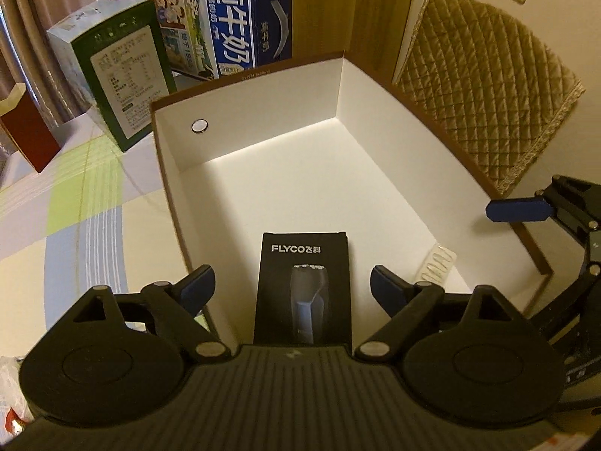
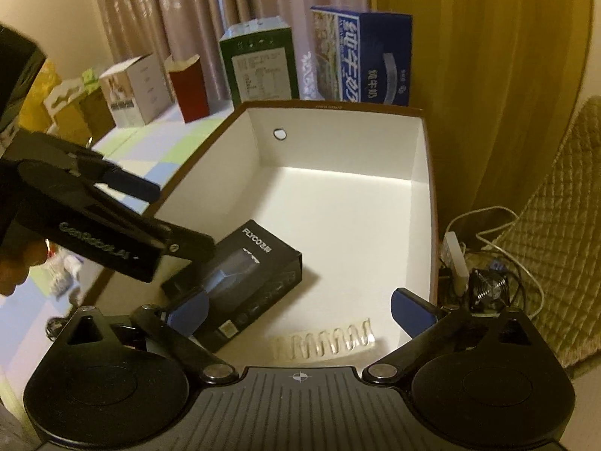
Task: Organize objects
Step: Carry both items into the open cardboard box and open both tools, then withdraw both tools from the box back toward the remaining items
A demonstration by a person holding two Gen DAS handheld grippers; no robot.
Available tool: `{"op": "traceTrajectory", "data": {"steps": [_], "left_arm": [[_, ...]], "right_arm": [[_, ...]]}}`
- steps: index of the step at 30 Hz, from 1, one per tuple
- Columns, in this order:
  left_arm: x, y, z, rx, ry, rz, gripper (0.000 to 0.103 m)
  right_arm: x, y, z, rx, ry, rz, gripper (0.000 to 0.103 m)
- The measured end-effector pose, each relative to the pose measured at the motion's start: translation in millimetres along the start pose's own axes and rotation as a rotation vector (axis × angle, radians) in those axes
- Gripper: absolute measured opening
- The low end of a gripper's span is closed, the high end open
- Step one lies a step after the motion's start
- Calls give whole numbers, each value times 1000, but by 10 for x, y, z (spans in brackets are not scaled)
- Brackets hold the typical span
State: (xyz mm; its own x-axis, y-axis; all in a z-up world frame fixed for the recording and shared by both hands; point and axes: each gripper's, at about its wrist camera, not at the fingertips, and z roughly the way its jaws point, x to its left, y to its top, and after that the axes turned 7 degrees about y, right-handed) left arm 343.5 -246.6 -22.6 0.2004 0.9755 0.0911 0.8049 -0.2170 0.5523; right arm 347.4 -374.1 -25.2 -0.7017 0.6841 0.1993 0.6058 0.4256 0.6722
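Bedsheet (image 1: 75, 195) with green, blue and white squares lies under a big open white box (image 1: 263, 188). Inside it, near, rest a black shaver box (image 1: 304, 285) and a clear plastic strip (image 2: 326, 342). Left gripper (image 1: 293, 285) and right gripper (image 2: 300, 312) stand wide apart, holding nothing. Cartons (image 2: 360, 56) and curtains (image 2: 157, 11) stand far.

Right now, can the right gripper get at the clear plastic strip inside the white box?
Probably yes. The right gripper is open, and the clear plastic strip lies on the floor of the white box just ahead of its fingers, with nothing over it. The black shaver box lies apart, to one side.
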Motion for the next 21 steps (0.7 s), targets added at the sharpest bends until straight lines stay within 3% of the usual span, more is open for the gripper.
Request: {"op": "traceTrajectory", "data": {"steps": [21], "left_arm": [[414,-593,-737,-55,-36,-84,90]], "right_arm": [[427,-136,-420,-81,-57,130,101]]}}
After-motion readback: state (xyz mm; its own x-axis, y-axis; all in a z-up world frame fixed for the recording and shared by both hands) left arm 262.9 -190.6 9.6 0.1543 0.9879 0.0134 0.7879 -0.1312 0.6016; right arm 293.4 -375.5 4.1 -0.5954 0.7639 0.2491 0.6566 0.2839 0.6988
